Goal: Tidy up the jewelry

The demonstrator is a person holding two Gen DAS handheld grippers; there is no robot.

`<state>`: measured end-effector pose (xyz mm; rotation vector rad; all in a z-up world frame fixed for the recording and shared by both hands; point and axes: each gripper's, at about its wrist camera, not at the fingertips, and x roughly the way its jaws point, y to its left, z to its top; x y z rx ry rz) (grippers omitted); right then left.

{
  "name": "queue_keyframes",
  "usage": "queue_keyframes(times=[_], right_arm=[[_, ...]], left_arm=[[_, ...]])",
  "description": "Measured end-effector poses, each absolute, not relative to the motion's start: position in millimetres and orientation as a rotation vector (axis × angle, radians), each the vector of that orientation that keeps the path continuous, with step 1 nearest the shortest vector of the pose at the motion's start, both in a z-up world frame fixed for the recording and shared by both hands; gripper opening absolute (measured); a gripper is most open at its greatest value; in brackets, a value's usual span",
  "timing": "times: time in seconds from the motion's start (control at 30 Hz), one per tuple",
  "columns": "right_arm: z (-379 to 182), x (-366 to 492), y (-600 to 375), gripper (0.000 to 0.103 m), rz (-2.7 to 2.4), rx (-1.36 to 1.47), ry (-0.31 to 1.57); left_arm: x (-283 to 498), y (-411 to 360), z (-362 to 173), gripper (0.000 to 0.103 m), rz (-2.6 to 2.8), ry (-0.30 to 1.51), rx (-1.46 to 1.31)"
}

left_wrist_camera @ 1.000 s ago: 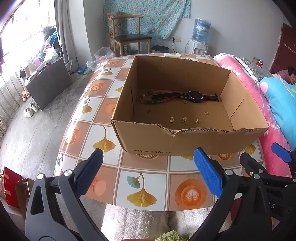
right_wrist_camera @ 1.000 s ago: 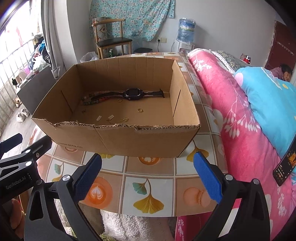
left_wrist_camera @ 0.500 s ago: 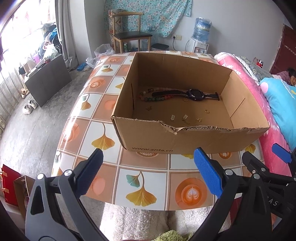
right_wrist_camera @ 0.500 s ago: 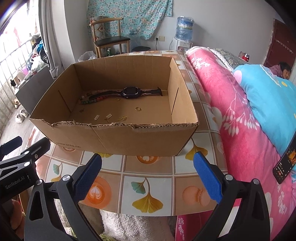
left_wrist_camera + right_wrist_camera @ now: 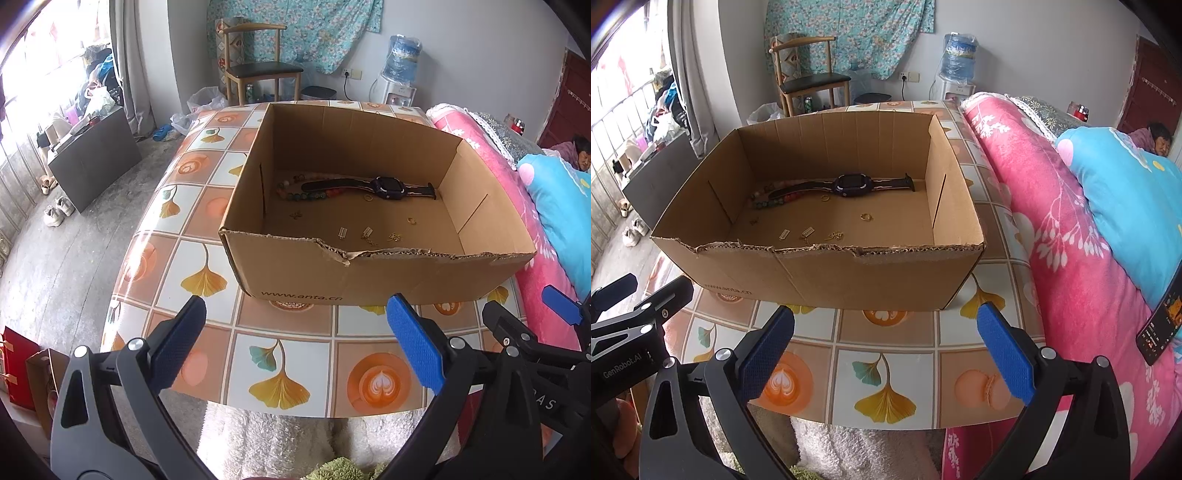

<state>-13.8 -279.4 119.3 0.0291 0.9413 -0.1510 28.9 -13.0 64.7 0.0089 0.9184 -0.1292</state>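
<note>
Only the right wrist view shows a phone (image 5: 1161, 325) lying on the pink bedding right of the cardboard box (image 5: 849, 273), while the left wrist view alone shows shoes (image 5: 59, 210) on the floor far left of it. Inside the box, a dark watch (image 5: 384, 186) lies along the far wall beside a beaded bracelet (image 5: 303, 190), with small gold rings and earrings (image 5: 369, 232) scattered nearer the torn front wall. The left gripper (image 5: 295, 339) and right gripper (image 5: 886, 343) hover spread wide and empty before the box.

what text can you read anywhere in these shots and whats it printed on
"www.anta.cn" on the front wall of the cardboard box.
"GenRobot.AI" on the body of the left gripper, seen from the right wrist.
"AS", a cut-off fragment on the right gripper, seen from the left wrist.
Phone screen on the bed: too small to read.
Water dispenser label: too blurred.
</note>
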Motion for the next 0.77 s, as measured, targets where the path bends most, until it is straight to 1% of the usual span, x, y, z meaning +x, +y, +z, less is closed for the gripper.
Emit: queue_keyframes(times=[0.77], right_arm=[[117.0, -19.2, -284.3, 0.097, -0.151, 0.048, 0.937]], left_arm=[[22.6, -17.9, 68.2, 0.095, -0.124, 0.91, -0.001]])
